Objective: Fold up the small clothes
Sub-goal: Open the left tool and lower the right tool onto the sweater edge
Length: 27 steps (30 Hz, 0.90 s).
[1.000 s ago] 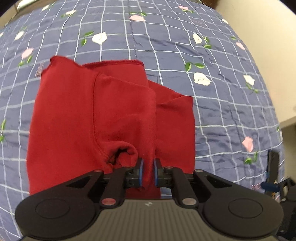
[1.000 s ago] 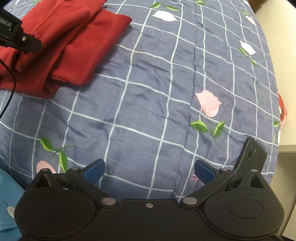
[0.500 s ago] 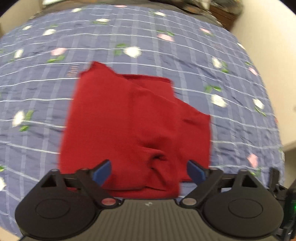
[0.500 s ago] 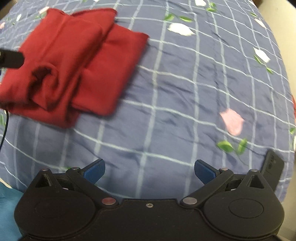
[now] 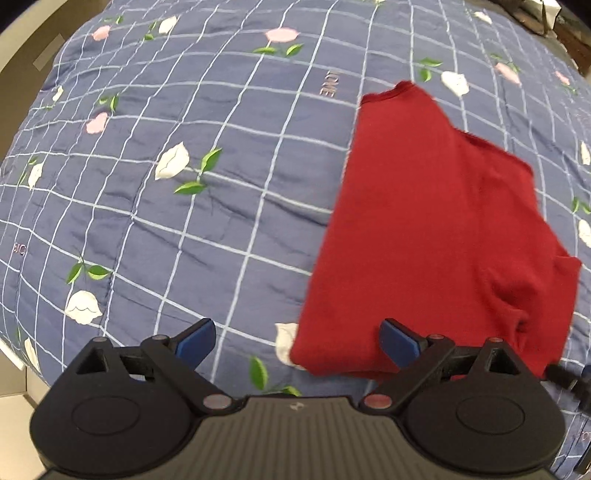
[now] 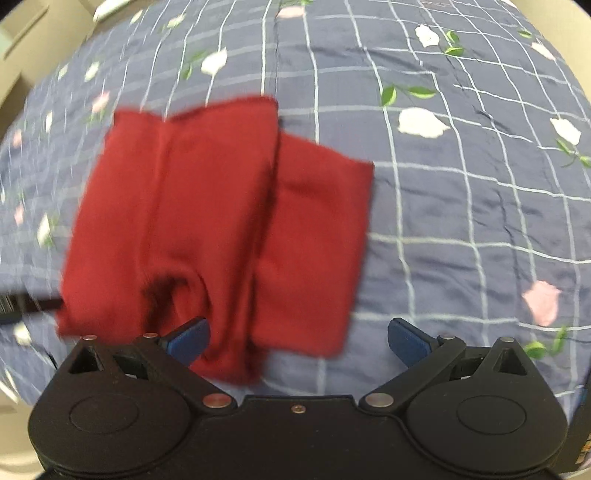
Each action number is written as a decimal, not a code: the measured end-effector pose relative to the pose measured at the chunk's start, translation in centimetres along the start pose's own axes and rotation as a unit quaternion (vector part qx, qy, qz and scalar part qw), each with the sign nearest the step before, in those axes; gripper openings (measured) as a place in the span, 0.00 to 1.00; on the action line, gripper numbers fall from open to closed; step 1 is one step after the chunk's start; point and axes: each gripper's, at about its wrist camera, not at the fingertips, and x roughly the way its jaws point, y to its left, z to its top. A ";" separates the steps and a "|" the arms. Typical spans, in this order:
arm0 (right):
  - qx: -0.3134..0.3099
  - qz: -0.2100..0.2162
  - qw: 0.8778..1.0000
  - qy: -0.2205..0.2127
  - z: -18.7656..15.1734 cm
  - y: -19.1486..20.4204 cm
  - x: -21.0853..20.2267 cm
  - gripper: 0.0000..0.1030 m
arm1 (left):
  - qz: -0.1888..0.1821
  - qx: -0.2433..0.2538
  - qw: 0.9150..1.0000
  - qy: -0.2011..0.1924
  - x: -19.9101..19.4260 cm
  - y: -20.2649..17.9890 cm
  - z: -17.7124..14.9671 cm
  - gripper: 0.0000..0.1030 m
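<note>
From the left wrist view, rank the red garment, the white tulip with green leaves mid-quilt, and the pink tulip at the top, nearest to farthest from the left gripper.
1. Red garment: right side, its near edge reaching the left gripper, by the right fingertip.
2. White tulip: left of centre, mid-quilt.
3. Pink tulip: top centre, far end of the quilt.

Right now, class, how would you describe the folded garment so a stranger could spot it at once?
Start from the blue checked quilt printed with flowers. On it lies a folded red garment, the only plain, solid-coloured thing there.
</note>
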 end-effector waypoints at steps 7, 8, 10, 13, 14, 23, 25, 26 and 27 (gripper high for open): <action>0.057 0.016 0.998 -0.012 3.1 1.3 1.2 0.75 | -0.003 0.026 0.999 0.020 1.0 -0.3 0.9 0.95; 0.061 0.014 0.998 -0.013 3.3 1.4 1.4 0.74 | -0.003 0.029 0.999 0.021 1.0 -0.3 1.0 0.95; 0.068 0.012 0.998 -0.014 3.8 1.8 1.8 0.70 | -0.004 0.033 0.999 0.021 1.1 -0.3 1.2 0.95; 0.069 0.011 0.997 -0.011 4.4 2.4 2.4 0.63 | -0.005 0.037 0.999 0.025 1.3 -0.3 1.6 0.95; 0.067 0.010 0.998 -0.010 4.4 2.6 2.5 0.60 | -0.004 0.039 0.999 0.026 1.3 -0.2 1.8 0.95; 0.050 0.003 0.999 -0.009 4.0 4.1 3.2 0.38 | -0.003 0.044 0.999 0.027 1.6 -0.4 2.3 0.99; 0.050 0.003 0.999 -0.006 3.9 4.2 3.3 0.32 | -0.002 0.045 0.999 0.027 1.7 -0.5 2.3 0.99; 0.048 0.001 0.999 -0.005 3.9 4.3 3.4 0.26 | -0.002 0.046 0.999 0.028 1.7 -0.6 2.3 0.99; 0.047 0.000 0.999 -0.005 3.9 4.4 3.4 0.22 | -0.002 0.048 0.998 0.028 1.8 -0.7 2.3 0.99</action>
